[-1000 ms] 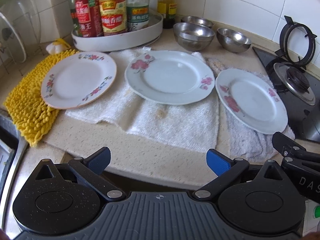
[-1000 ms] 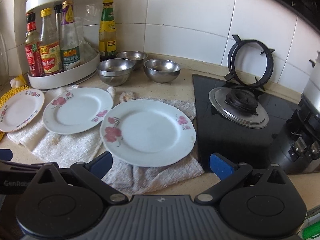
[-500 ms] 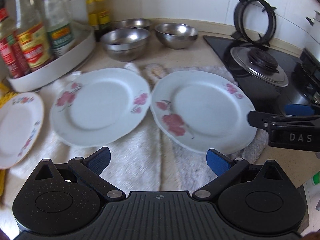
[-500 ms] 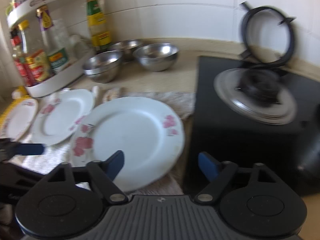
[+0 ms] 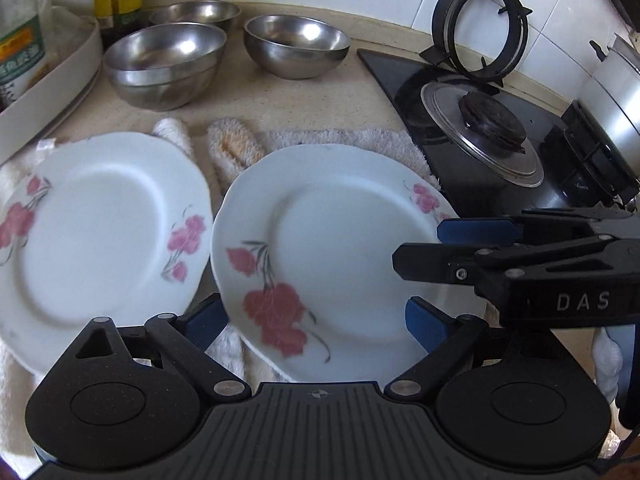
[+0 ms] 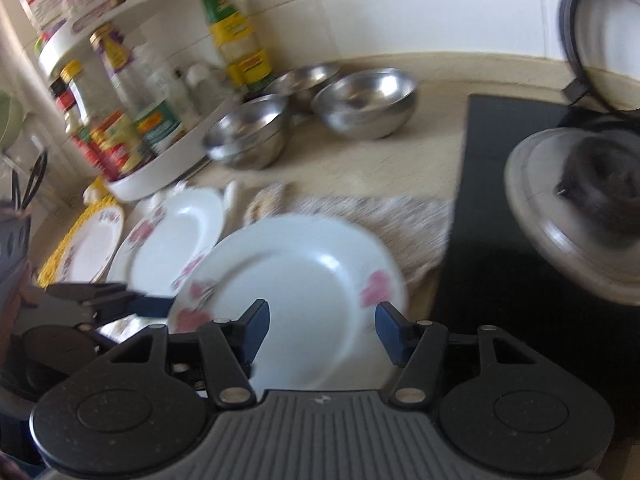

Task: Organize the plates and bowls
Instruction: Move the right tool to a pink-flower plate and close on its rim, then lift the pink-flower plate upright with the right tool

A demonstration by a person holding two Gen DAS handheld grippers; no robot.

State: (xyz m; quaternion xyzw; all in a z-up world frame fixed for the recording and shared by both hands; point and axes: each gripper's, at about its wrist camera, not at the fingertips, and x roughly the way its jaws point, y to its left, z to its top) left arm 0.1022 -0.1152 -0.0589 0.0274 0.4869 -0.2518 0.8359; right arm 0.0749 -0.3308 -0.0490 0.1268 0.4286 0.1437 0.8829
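**A:** Kitchen counter with white tiles behind and a towel (image 5: 344,136) spread on it. What's changed?

**B:** Both hands have swung over from the wider view a second ago and now crowd the rightmost plate (image 5: 332,256). It lies flat on the towel, beside the hob (image 5: 480,128) at its 3 o'clock.

**A:** And the grippers?

**B:** The right gripper (image 6: 322,330) has narrowed from fully spread and is closing, its blue pads either side of the plate's near rim; blur hides whether they press yet. The left gripper (image 5: 308,320) is closing only slightly, still wide, with the plate's 6 o'clock edge between its pads, no pinch visible.

**A:** Further out?

**B:** The middle plate (image 5: 96,232) sits at 9 o'clock, nearly touching. A third plate (image 6: 94,248) lies beyond it on the yellow mat (image 6: 64,256). The steel bowls (image 5: 168,64) stand at 11 to 12 o'clock, untouched.

**A:** Meaning?

**B:** Probably the first pickup, with stacking just starting.
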